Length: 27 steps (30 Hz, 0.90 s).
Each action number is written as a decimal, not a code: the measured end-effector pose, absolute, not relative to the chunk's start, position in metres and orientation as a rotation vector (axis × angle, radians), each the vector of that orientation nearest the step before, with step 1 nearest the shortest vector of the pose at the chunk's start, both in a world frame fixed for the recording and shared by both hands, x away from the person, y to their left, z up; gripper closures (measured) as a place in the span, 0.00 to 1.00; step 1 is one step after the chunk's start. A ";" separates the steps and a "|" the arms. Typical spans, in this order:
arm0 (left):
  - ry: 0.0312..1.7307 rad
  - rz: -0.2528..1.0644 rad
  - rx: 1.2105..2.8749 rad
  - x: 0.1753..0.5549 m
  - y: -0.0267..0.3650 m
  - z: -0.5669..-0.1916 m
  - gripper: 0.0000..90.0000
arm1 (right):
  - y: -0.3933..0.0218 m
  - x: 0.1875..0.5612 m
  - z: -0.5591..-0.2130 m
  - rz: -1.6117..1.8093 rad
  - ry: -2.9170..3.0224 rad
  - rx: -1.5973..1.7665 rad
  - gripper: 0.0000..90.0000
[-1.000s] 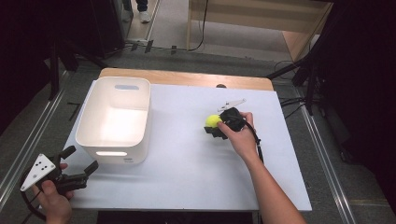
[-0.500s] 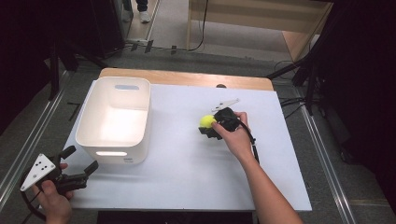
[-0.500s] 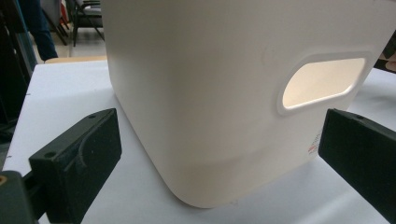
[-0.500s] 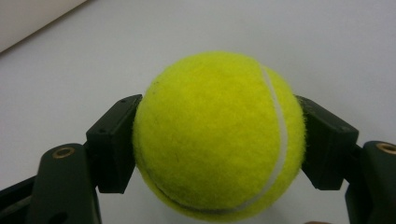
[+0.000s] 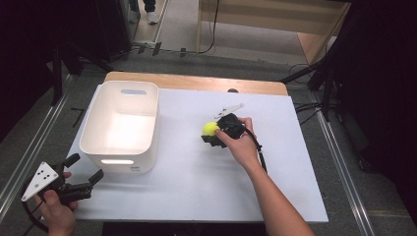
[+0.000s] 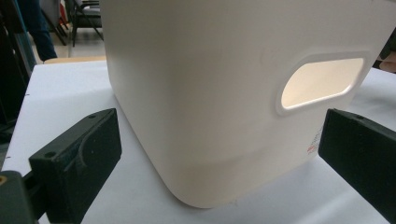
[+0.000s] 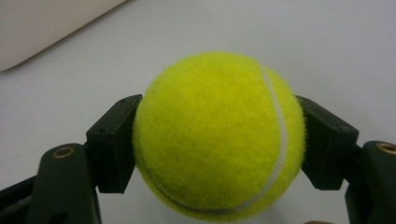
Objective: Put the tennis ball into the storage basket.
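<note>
The tennis ball [image 7: 219, 135] sits pinched between the two black jaws of the right gripper [image 5: 212, 133], which press on its flanks roughly at its widest line, so the hold is a squeeze on fuzzy felt rather than any cradle beneath it. In the high view the ball [image 5: 211, 128] is over the middle of the white table [image 5: 196, 191], to the right of the white bin [image 5: 119, 147] and clearly apart from it, with bare tabletop between the two. My reading is that the ball is meant for the bin, and the main risk lies in that crossing: a round, springy thing held only at two small pads can squirt out if the hand tilts or jolts, and it would then bounce and roll off the table (there is no lip at the edges that I can see). A second risk is the bin's near-right rim; coming in too low would knock the ball against the wall and loosen the grip, or shove the light bin leftward. The left gripper [image 5: 83, 179] waits at the near left corner, its jaws spread wide and holding nothing, facing the bin's near wall and handle slot [image 6: 322, 84]; it does not brace the bin, so a bump would go unchecked.
</note>
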<state>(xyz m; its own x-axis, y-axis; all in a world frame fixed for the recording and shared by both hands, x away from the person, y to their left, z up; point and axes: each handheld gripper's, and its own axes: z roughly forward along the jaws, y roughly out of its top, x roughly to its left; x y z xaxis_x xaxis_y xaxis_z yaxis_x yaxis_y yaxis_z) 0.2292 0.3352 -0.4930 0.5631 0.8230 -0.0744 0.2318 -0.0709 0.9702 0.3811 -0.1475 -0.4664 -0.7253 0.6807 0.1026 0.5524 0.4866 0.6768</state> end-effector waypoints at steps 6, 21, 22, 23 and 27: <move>0.908 0.618 1.609 0.229 0.335 -0.493 0.00 | -0.139 0.381 -0.464 1.068 2.560 1.047 0.25; 0.905 0.617 1.608 0.229 0.335 -0.493 0.00 | -0.122 0.380 -0.460 1.102 2.592 1.002 0.25; 0.905 0.617 1.608 0.229 0.335 -0.493 0.00 | -0.121 0.381 -0.460 1.109 2.591 0.997 0.25; 0.906 0.616 1.606 0.229 0.335 -0.493 0.00 | -0.120 0.380 -0.459 1.108 2.595 1.001 0.25; 0.906 0.617 1.606 0.229 0.335 -0.493 0.00 | -0.115 0.380 -0.457 1.119 2.595 0.991 0.25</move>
<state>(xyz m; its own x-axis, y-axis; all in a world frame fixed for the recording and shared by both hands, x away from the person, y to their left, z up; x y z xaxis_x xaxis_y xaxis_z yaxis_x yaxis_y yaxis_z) 0.2293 0.3346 -0.4929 0.5663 0.8207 -0.0764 0.2300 -0.0683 0.9708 0.3805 -0.1151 -0.4570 -0.7714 0.6250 0.1196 0.5161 0.5045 0.6922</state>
